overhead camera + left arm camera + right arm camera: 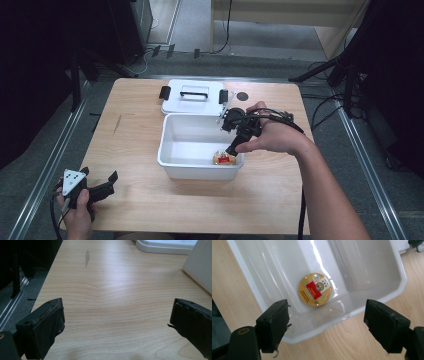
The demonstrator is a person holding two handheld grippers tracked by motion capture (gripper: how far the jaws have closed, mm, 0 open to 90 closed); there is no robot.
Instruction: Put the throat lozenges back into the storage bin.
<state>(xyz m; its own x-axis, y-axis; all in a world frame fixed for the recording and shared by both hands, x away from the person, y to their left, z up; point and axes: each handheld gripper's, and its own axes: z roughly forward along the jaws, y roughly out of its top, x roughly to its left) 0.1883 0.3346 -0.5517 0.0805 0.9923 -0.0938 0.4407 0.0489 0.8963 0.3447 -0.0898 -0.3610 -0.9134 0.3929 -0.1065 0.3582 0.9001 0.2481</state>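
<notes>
Two white plastic pieces take up the middle of the high view: an open bin (pixel 172 145) just below centre, and its flat lid (pixel 192 97) lying directly above it, touching or almost touching the bin's far rim. The lid carries a black handle on top and a black clasp at each end. Right of the lid, a small dark round mark (pixel 242 96) sits on the wooden table (pixel 135 120). Dark stands, cables and grey floor surround the table along the frame's edges.

Inside the bin lies one thing, a round gold tin (pixel 224 158) with a red label, flat on the floor in the bin's lower right corner, close to the near wall. Nothing covers it; the rest of the bin is bare.

Above that corner, the right gripper (pixel 234 149) hangs over the bin's right rim, tilted down toward the tin. In the right gripper view its jaws stand wide apart, gripping nothing, with the tin (pixel 315 289) between and beyond them, upper centre.

Down at the lower left of the high view, the left gripper (pixel 111 181) rests near the table's corner, well apart from the bin, jaws spread wide over bare wood.
</notes>
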